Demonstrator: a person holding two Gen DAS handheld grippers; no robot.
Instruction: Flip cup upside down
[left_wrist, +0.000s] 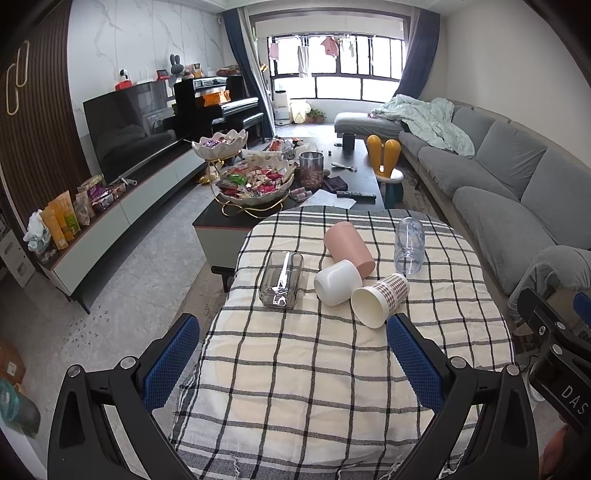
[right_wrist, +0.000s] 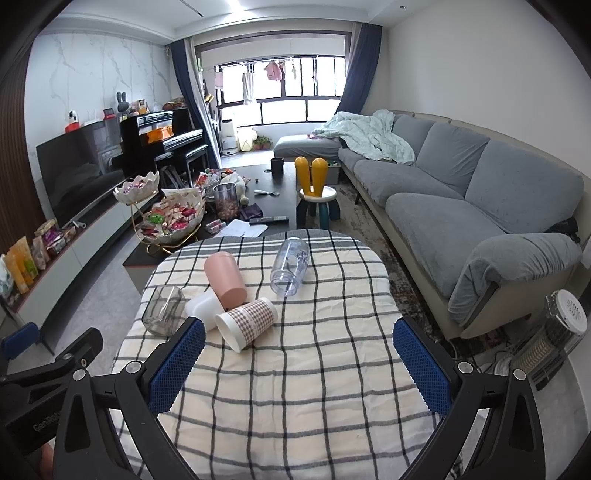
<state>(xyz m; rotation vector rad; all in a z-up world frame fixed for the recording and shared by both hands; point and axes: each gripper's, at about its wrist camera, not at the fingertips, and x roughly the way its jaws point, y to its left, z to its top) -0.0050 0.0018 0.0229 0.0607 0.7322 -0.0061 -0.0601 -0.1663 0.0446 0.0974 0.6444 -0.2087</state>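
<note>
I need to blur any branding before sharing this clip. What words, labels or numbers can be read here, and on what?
"DAS": on the right gripper body, seen at the edge of the left wrist view; cut off there.
"GenRob": on the left gripper body, seen in the right wrist view; the rest is hidden.
Print on the clear bottle: too blurred to read.
Snack packets on the TV cabinet: too small to read.

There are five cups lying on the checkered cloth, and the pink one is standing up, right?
Not quite. The pink cup is lying on its side like the other four, resting against the white cup. The left wrist view shows it tipped over on the checkered cloth. None of the five is upright or flipped yet.
</note>
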